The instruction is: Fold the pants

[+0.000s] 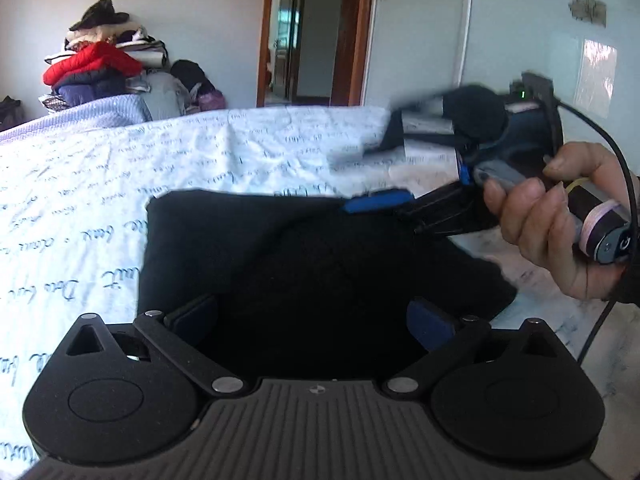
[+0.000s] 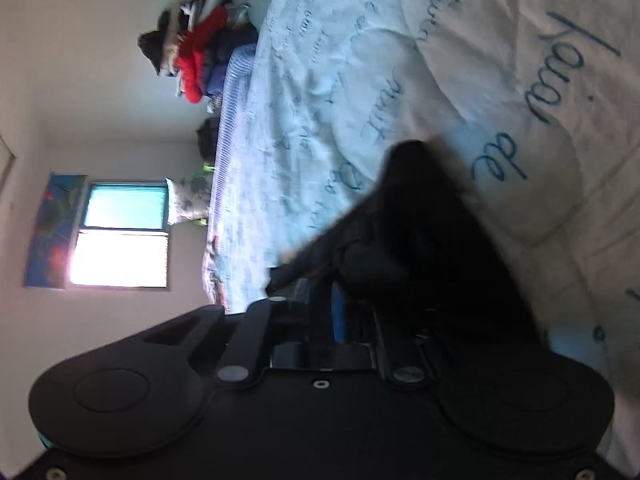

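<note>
The black, soft fabric pants (image 1: 304,264) lie bunched on the pale bedsheet printed with blue handwriting (image 1: 120,184), right in front of the left gripper and reaching across to the right one. From how compact the dark bundle looks, the fold seems partly made, though its layers are too dark to count.

To do this step well, the lifted edge should be carried over in one smooth arc and laid so its border meets the border underneath. The free end of the cloth should stay anchored meanwhile, so the lower layer does not drag and wrinkle. The cloth is limp and will sag from any single pinch point, so a low, level sweep is likely to give a cleaner crease than a high lift.

The left gripper (image 1: 316,316) hovers over the near part of the pants with its blue-padded fingers (image 1: 196,314) spread wide; nothing is between them, and whether the pads touch the cloth I cannot tell.

The right gripper (image 1: 376,204), held in the person's bare hand (image 1: 560,224), sits at the far right edge of the pants, turned on its side. In its own view the jaws are drawn close together with a fold of the black fabric (image 2: 420,240) rising out from between them, so it appears clamped on the pants. Motion blur softens the exact contact.
</note>
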Motion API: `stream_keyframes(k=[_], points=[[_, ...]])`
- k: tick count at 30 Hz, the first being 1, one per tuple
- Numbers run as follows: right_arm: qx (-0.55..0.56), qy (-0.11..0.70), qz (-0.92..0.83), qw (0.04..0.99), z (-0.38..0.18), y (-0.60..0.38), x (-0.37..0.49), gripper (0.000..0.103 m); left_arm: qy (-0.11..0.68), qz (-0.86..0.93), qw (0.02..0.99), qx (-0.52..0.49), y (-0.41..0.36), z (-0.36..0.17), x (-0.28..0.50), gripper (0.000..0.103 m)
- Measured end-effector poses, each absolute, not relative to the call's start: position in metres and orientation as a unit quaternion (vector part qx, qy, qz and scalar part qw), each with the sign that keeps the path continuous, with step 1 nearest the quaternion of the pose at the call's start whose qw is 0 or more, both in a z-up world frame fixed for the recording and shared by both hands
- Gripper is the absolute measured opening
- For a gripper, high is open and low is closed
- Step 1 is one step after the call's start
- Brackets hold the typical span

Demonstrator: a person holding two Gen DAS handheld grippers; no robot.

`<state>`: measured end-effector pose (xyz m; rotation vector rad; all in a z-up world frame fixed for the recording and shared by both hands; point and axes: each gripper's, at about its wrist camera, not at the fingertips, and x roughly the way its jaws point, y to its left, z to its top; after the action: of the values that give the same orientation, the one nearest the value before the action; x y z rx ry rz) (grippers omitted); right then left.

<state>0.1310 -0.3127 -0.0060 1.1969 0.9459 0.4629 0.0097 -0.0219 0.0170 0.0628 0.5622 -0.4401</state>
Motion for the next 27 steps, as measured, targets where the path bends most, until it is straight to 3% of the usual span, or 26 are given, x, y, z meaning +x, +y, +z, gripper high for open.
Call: stream_keyframes(k=[1,2,3,6,10,13,18,23,27], points=[[0.524,0.411,0.229,0.710,0.010,-0.303,0.132,0.086,0.263,-0.220,0.939,0.022,-0.018,0.021,0.005,0.102],[0.514,0.400,0.257,0.714,0.025,-0.286,0.131,0.097,0.250,-0.225,0.942,0.016,-0.014,0.023,0.001,0.102],[0.506,0.394,0.290,0.710,0.038,-0.270,0.134,0.100,0.240,-0.227,0.944,0.017,-0.012,0.025,-0.003,0.102],[0.491,0.417,0.359,0.675,0.050,-0.211,0.158,0.100,0.250,-0.225,0.942,0.027,-0.010,0.013,-0.004,0.102],[0.463,0.509,0.355,0.633,0.010,-0.138,0.212,0.100,0.258,-0.207,0.943,0.035,-0.012,0.003,-0.002,0.103],[0.472,0.540,0.320,0.619,-0.022,-0.126,0.246,0.089,0.266,-0.201,0.942,0.039,-0.013,0.002,0.000,0.103],[0.478,0.515,0.297,0.646,0.011,-0.141,0.258,0.091,0.265,-0.205,0.941,0.034,-0.010,0.002,-0.001,0.103],[0.473,0.459,0.355,0.663,0.046,-0.201,0.186,0.095,0.264,-0.210,0.941,0.021,-0.002,0.002,-0.003,0.103],[0.494,0.424,0.315,0.690,0.016,-0.254,0.146,0.102,0.264,-0.211,0.941,0.023,-0.002,0.002,-0.003,0.103]])
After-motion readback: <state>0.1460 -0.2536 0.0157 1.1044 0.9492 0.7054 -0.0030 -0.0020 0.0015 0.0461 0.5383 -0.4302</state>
